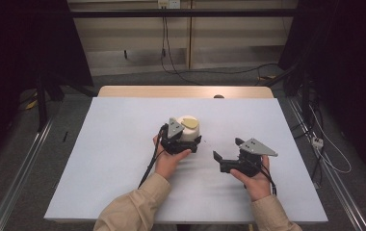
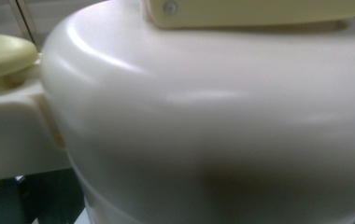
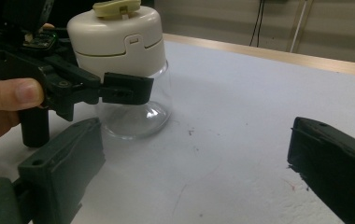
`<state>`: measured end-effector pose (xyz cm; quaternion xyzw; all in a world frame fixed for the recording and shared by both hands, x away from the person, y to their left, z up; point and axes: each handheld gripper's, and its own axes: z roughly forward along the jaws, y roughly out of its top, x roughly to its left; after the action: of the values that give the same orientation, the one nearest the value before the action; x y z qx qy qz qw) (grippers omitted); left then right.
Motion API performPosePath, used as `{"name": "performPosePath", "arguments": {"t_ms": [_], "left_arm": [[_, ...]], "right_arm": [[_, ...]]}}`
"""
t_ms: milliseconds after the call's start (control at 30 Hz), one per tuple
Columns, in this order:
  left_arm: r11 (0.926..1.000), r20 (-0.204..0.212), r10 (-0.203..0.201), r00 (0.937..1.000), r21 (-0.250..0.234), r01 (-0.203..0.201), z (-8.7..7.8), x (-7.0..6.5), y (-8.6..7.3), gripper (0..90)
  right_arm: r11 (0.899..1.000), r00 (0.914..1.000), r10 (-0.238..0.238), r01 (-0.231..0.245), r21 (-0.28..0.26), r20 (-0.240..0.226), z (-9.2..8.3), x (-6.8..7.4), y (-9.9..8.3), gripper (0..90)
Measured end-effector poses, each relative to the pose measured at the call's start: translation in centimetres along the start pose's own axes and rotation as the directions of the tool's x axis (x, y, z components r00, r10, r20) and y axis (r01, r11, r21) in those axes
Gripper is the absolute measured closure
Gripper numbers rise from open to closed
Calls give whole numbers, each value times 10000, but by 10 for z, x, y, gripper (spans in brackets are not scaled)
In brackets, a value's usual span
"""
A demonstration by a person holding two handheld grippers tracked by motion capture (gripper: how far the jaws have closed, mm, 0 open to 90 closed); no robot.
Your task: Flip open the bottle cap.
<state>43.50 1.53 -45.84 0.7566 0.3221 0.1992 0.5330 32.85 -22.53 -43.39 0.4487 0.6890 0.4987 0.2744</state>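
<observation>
Jaws: left gripper (image 1: 187, 143) clamps the jar, right gripper (image 3: 194, 172) spread wide and empty.
Jar (image 3: 129, 70) stands upright mid-table (image 1: 113, 159) on the white sheet: cream top section with a yellow-green tab (image 3: 117, 6), clear glass base (image 3: 138, 114). Left jaws pinch it at the seam where cream meets glass. Right gripper hovers near, to the jar's right, apart from it. My read: left hand is bracing so the right can work the top. Keep the left grip low and level so the glass doesn't tip; bring the right jaws in square above the left ones, onto the cream section or tab. Glass looks slick, so risk is the jar spinning in the left grip.
</observation>
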Motion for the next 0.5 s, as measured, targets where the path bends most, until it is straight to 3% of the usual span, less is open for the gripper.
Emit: {"name": "performPosePath", "arguments": {"t_ms": [67,500], "left_arm": [[10000,7,4,10000,-4,-4,0,0,0,49],[10000,9,-25,10000,-1,25,0,0,0,49]], "right_arm": [[9999,9998,-107,106,72,160,2,0,2,55],[9999,9999,-73,72,70,91,15,5,19,166]]}}
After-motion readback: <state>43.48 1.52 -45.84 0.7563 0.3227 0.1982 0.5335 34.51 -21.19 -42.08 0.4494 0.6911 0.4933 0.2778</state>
